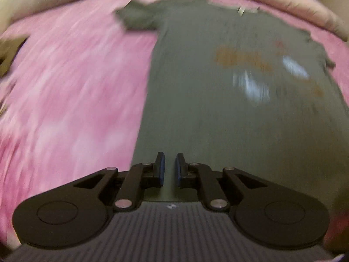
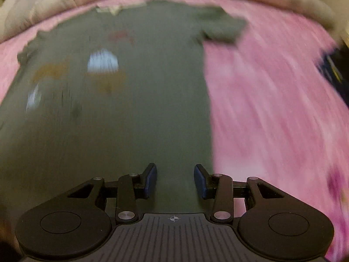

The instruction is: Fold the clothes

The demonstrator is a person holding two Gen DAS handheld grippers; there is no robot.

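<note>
On the left, the left gripper point(image 1: 170, 168) hangs over the lower edge of the olive T-shirt point(image 1: 218, 109), near its left side; its blue pads stand a narrow slit apart, and nothing shows between them; the shirt lies flat on the pink blanket point(image 1: 65, 98), collar toward the far edge; on the right, the right gripper point(image 2: 175, 180) stands spread and empty above the shirt's right hem.

Both wrist views look steeply down, sharing the olive T-shirt point(image 1: 218, 109) on pink bedding point(image 2: 272, 109)
</note>
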